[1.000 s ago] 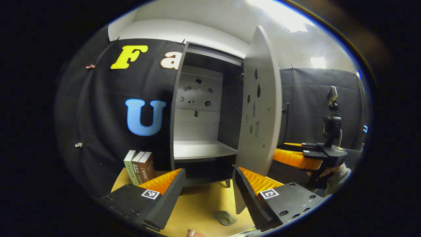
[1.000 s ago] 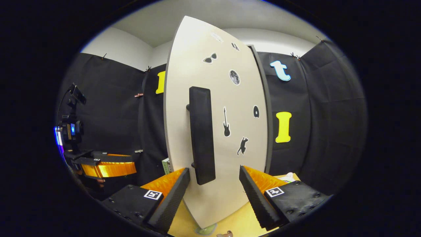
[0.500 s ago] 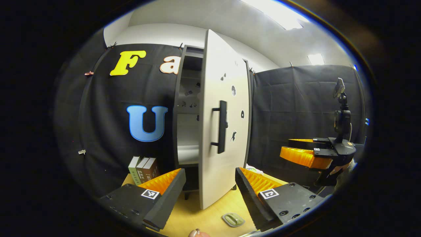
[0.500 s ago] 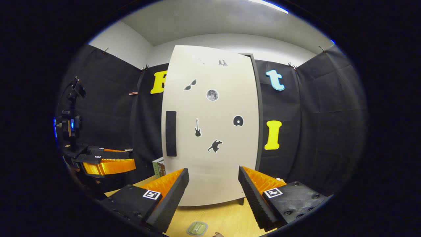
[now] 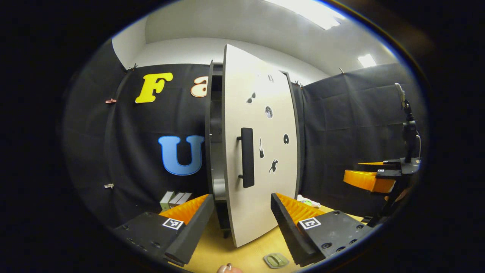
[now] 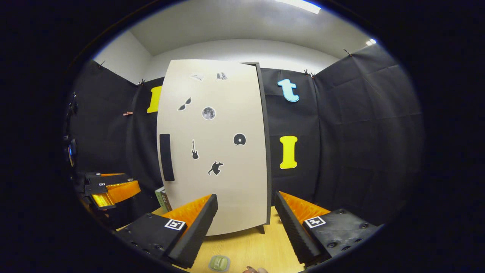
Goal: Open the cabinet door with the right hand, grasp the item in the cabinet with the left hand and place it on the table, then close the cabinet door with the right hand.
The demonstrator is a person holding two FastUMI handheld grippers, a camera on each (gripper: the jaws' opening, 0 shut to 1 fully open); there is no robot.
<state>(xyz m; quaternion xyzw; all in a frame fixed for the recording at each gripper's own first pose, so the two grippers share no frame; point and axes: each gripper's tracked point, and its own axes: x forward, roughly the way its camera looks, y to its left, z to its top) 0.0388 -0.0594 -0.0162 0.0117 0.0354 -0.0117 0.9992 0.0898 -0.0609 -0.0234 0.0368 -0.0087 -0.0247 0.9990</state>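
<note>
The tall white cabinet door [image 5: 261, 125] with its dark bar handle [image 5: 247, 157] stands slightly ajar in the left gripper view, a dark gap along its left edge. In the right gripper view the door [image 6: 223, 182] looks almost flush with the cabinet, its handle [image 6: 166, 157] to the left. A small green item [image 5: 276, 260] lies on the wooden table in front of the cabinet, also at the bottom as the green item [image 6: 219, 262]. My left gripper [image 5: 240, 223] is open and holds nothing. My right gripper [image 6: 246, 223] is open too, back from the door.
Several books [image 5: 174, 198] stand left of the cabinet. A white object [image 5: 308, 201] lies on the table to the right. The other gripper [image 5: 369, 180] hovers at far right, and the left one [image 6: 111, 187] at far left. Bare wooden table [image 6: 250, 246] stretches before the cabinet.
The door has swung from wide open to nearly shut. My right gripper has let the door go past and backed away from it. The shelves inside are now hidden.
</note>
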